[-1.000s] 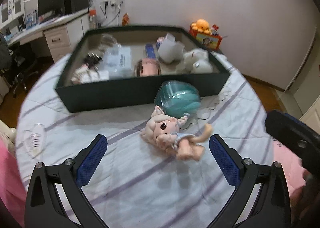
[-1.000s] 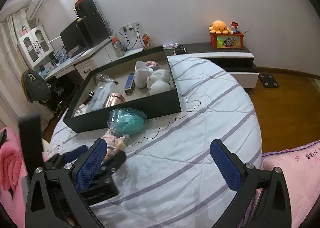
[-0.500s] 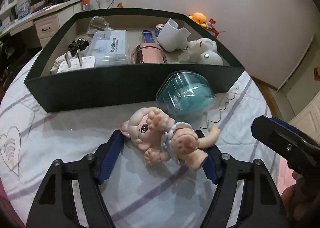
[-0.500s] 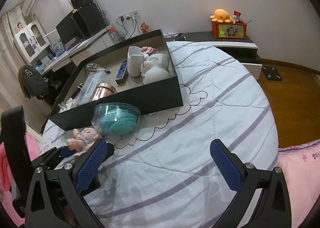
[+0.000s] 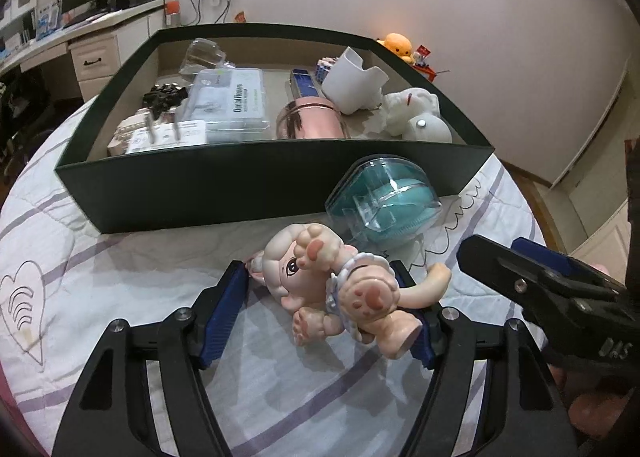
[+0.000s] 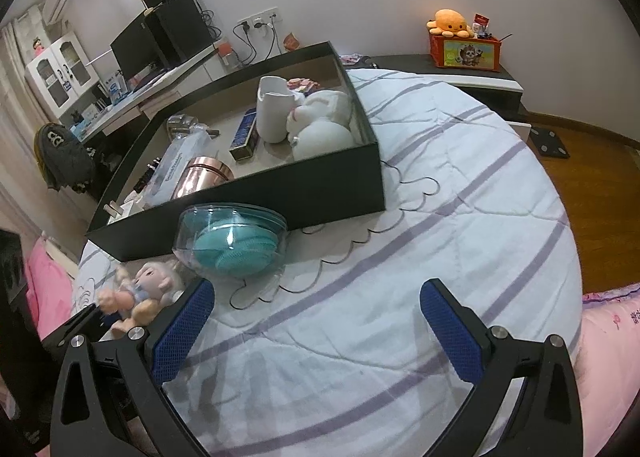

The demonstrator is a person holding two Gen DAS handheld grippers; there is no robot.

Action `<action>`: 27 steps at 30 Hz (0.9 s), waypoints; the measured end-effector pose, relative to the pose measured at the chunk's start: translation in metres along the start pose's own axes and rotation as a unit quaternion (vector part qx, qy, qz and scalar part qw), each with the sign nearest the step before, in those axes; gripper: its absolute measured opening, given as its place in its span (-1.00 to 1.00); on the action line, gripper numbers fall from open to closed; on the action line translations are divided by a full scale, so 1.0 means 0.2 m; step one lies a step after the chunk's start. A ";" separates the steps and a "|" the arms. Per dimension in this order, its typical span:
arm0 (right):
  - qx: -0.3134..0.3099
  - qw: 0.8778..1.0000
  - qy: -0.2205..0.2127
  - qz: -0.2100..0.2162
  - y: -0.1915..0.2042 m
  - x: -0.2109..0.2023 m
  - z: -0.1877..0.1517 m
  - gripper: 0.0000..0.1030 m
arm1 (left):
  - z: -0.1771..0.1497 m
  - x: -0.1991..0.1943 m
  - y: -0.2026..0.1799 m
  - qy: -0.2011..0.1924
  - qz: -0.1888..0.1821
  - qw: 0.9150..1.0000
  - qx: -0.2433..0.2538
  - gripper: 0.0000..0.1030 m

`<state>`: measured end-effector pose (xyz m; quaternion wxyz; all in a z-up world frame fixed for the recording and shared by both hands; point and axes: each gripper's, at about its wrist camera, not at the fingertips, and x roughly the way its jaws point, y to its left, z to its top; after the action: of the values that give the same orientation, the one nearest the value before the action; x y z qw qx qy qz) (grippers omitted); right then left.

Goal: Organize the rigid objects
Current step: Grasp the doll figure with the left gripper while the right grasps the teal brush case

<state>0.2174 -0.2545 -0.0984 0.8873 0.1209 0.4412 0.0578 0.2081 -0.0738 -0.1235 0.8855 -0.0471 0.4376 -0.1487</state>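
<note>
Left wrist view: my left hand-held gripper has closed its blue pads on the pig doll, which lies on the striped bed quilt. Just beyond it sits a teal item in a clear case, resting against the dark green box full of objects. My right hand-held gripper hovers wide open and empty over the quilt beside them.

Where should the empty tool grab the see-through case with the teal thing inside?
Probably across its two rounded sides, coming down from above. The clear case is a squat dome lying on the bedspread, so its curved flanks face outward. The dark box stands right behind it, so approach from the front with the right tool.
</note>
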 end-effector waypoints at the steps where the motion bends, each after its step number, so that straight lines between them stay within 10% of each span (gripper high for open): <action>1: -0.003 1.000 0.001 0.003 0.01 0.01 0.00 1.00 | -0.01 -0.02 0.01 -0.002 0.002 1.000 -0.002 0.39; 13: -0.044 0.999 0.015 0.005 0.23 0.24 0.06 1.00 | -0.09 -0.15 0.22 -0.010 0.040 0.999 -0.023 0.39; 18: -0.055 0.998 0.001 -0.013 0.26 0.24 0.07 0.39 | -0.10 -0.17 0.27 -0.011 0.043 0.999 -0.028 0.39; 27: -0.051 0.999 -0.002 0.008 0.24 0.14 0.00 0.39 | -0.11 -0.20 0.31 -0.014 0.039 0.999 -0.035 0.39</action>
<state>0.2342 -0.2013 -0.1076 0.8928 0.0794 0.4347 0.0869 0.1819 -0.0020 -0.1186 0.8947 -0.0630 0.4313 -0.0977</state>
